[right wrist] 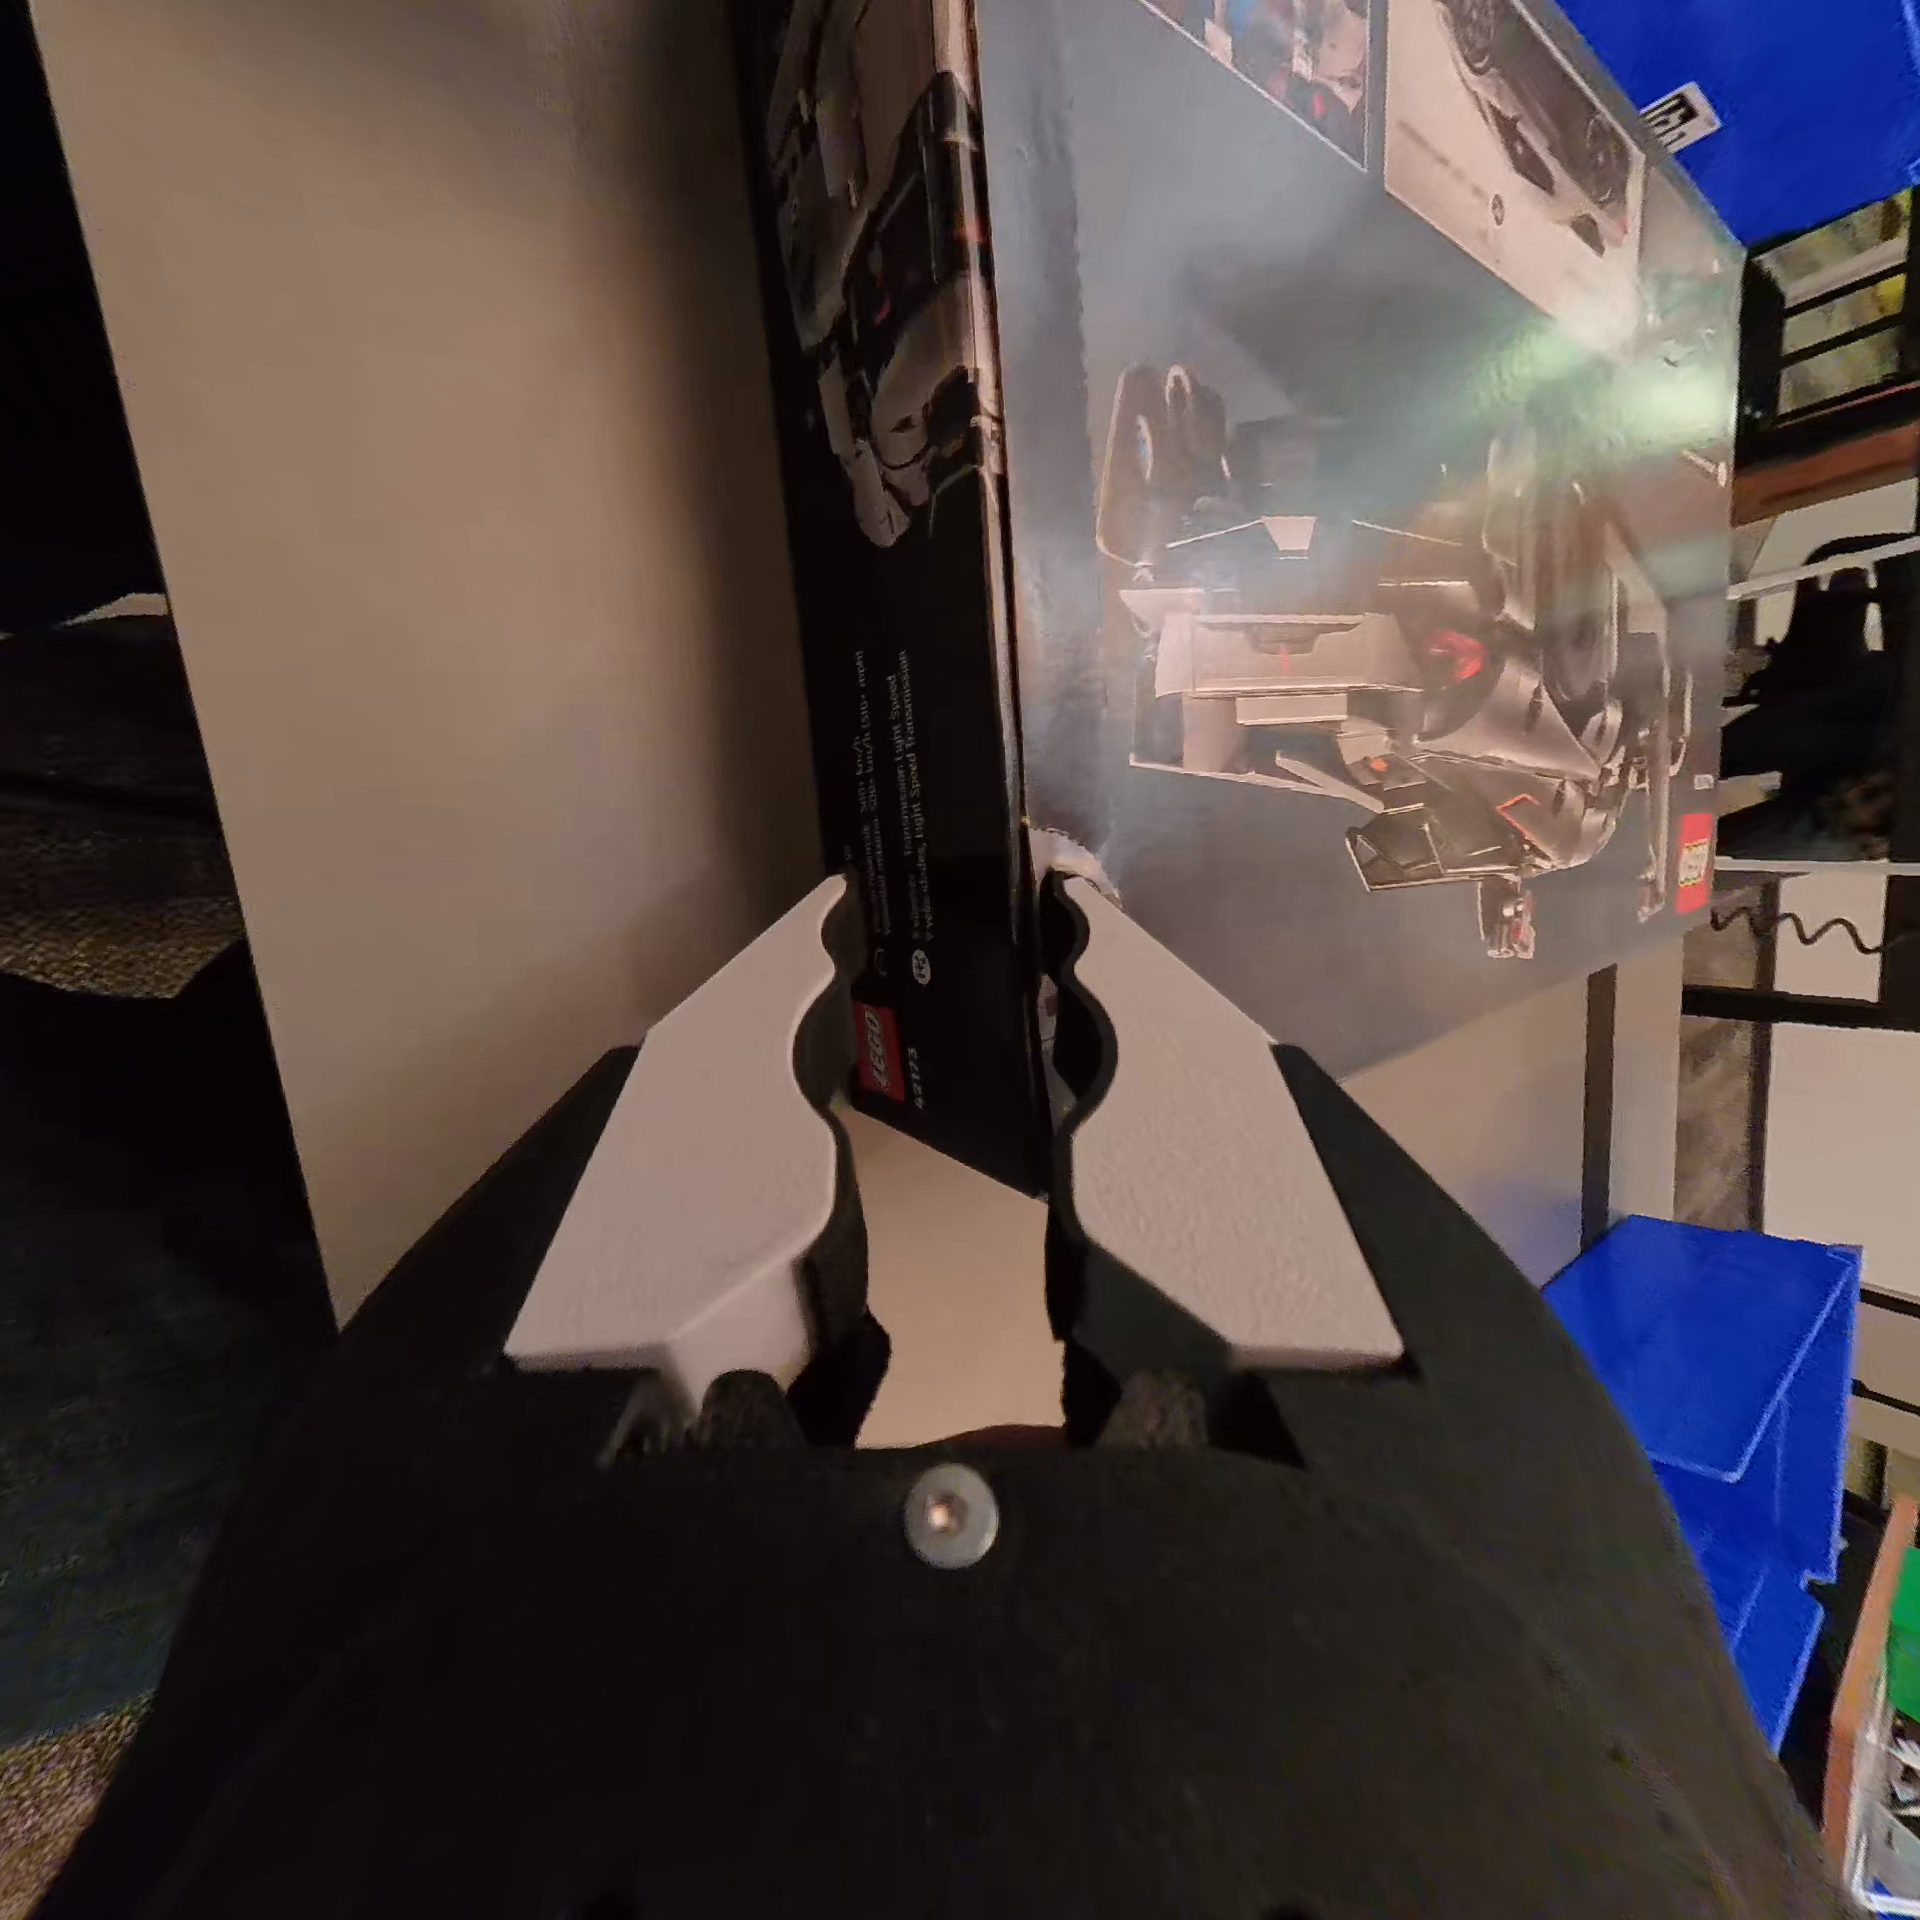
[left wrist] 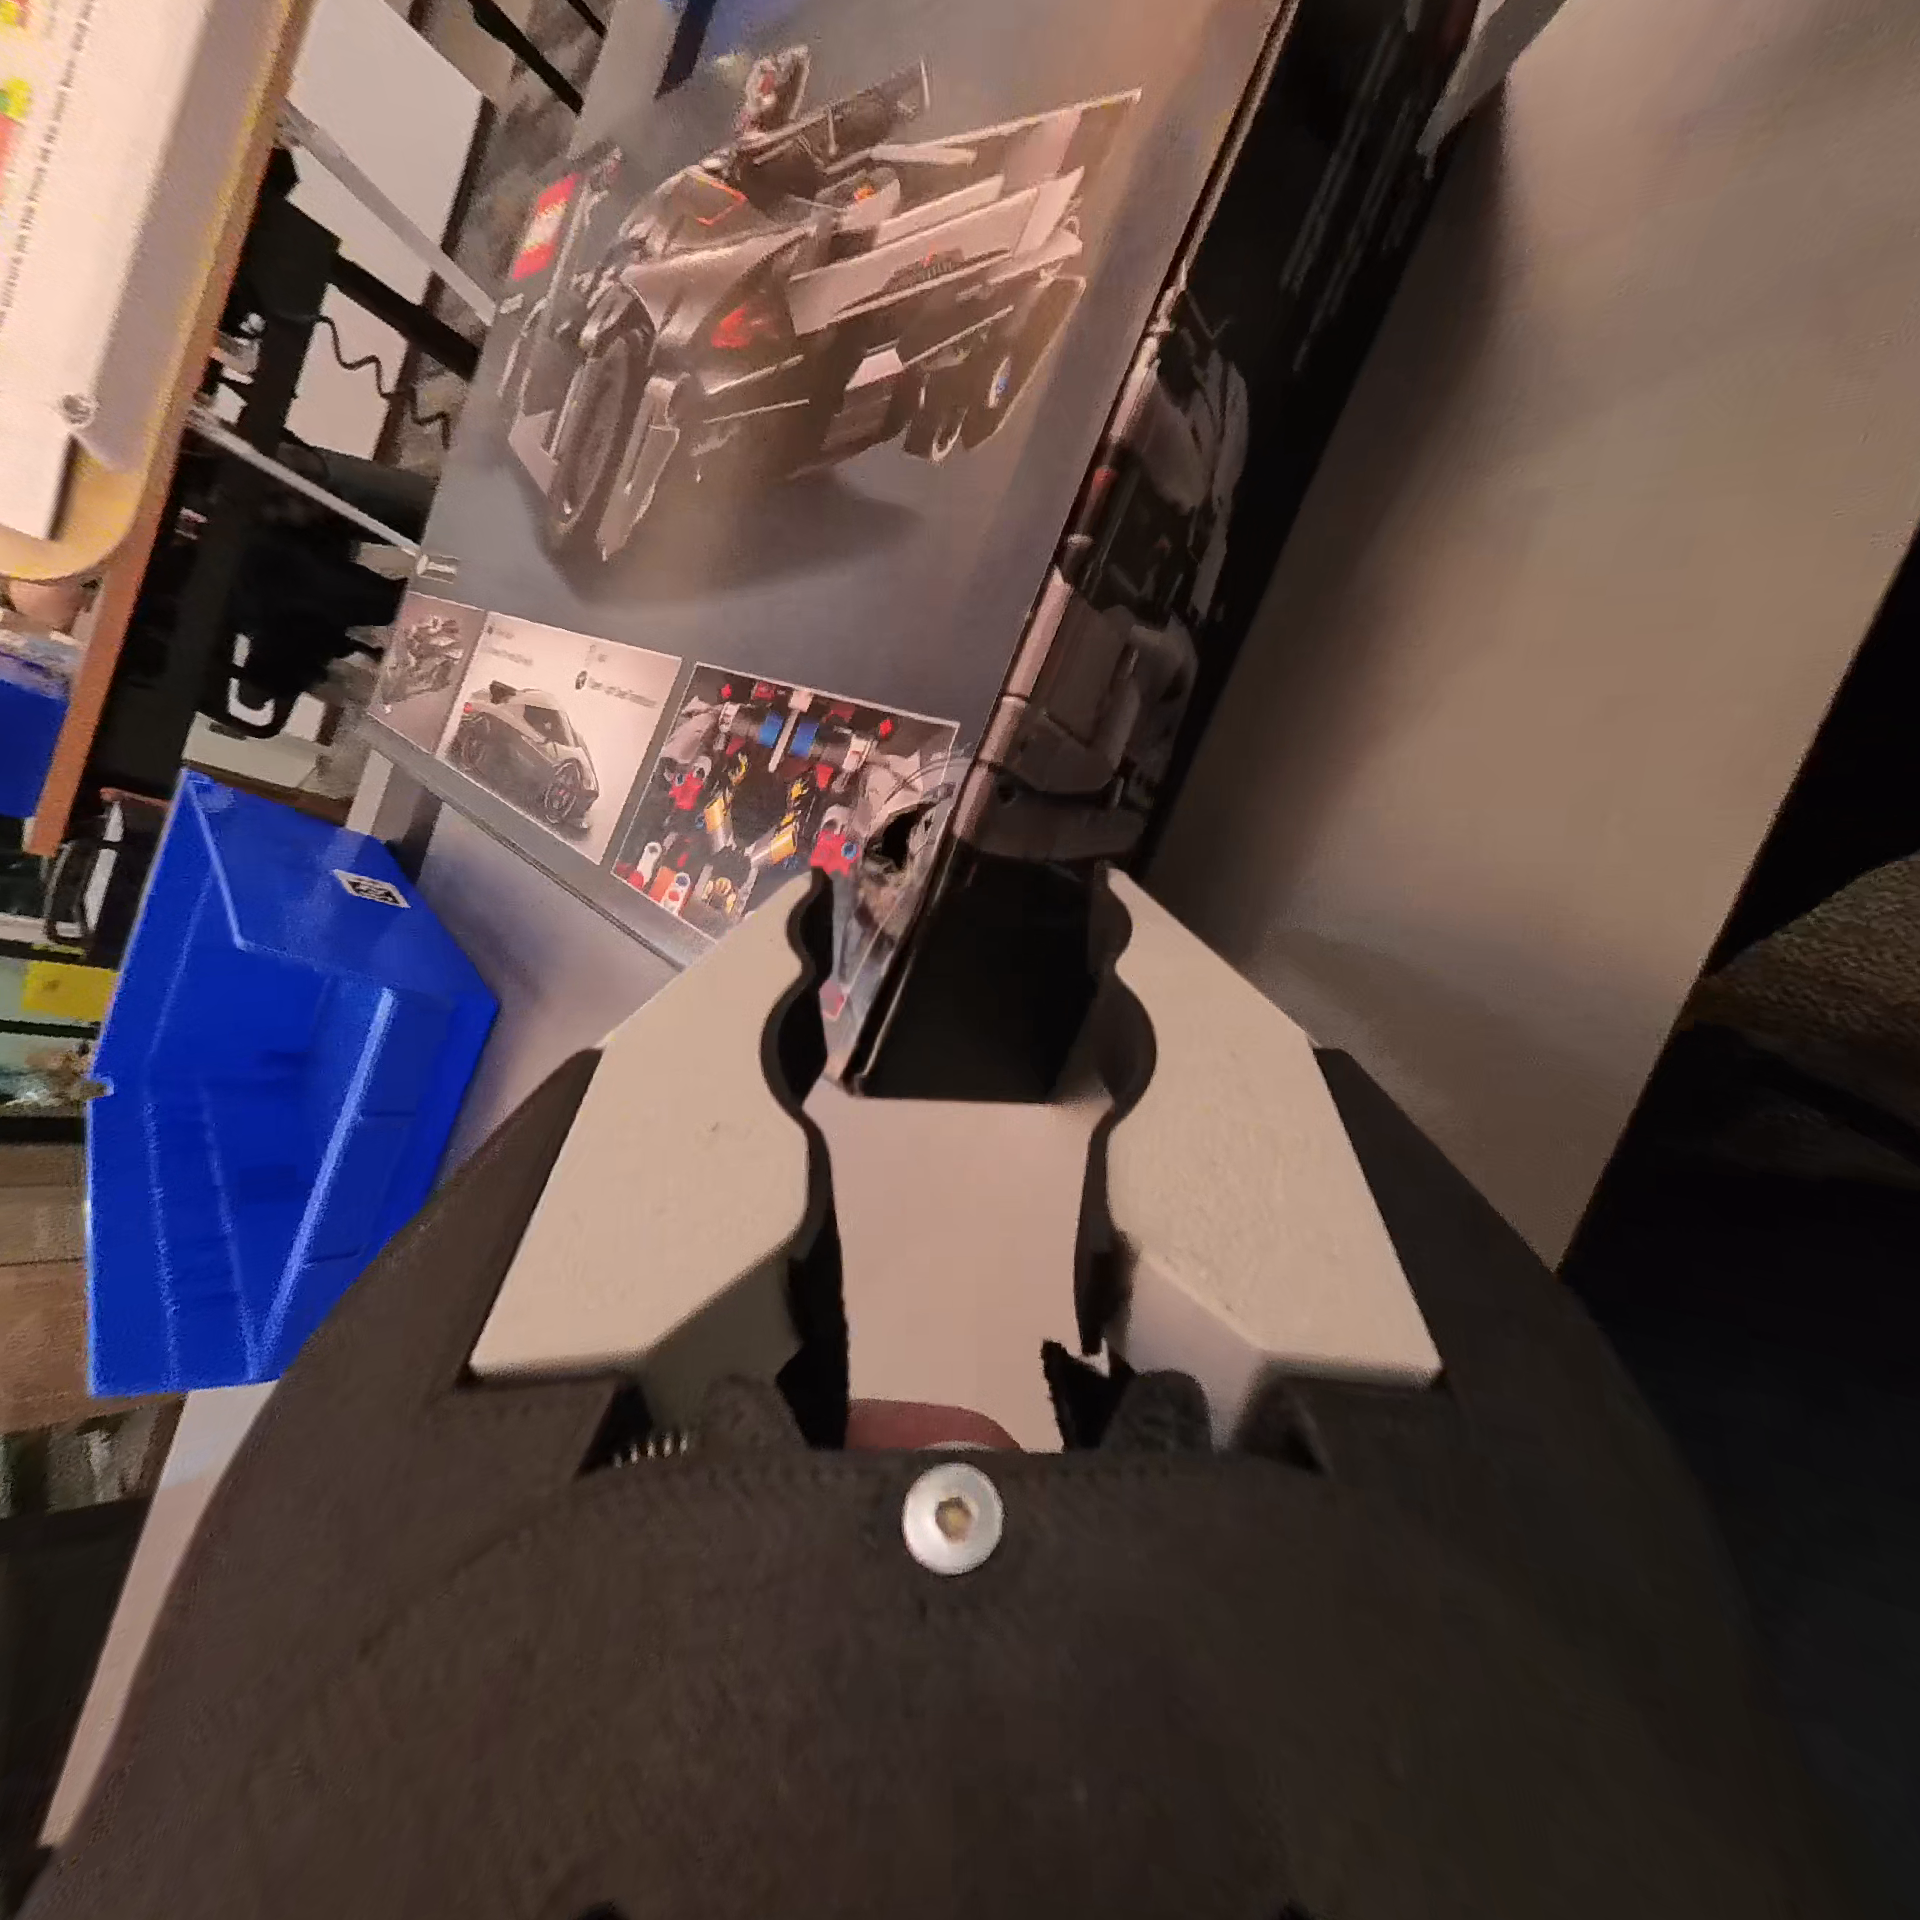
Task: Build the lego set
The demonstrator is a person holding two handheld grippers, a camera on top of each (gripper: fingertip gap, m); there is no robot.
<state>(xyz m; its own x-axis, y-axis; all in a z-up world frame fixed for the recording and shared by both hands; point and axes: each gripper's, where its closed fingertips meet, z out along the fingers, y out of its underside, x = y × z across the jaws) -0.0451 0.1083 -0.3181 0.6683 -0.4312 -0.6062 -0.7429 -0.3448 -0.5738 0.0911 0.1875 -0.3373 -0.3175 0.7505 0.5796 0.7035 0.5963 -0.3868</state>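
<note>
1. Left wrist view: the left gripper (left wrist: 961, 883) clamps a corner of the lego box (left wrist: 748, 436), its grey fingers (left wrist: 675, 1122) set either side of the box's dark narrow side. The box's printed face, showing a grey car, stretches ahead and left of the claw; cardboard beside the left fingertip is torn. A blue bin (left wrist: 270, 1091) sits left of the claw on the white table (left wrist: 1507, 623).

2. Right wrist view: the right gripper (right wrist: 940, 883) grips another corner of the same box (right wrist: 1351, 520), fingers (right wrist: 707, 1143) closed on its black edge. The printed face spreads ahead and right of the claw. Blue bins (right wrist: 1714, 1403) stand to the claw's right.
</note>
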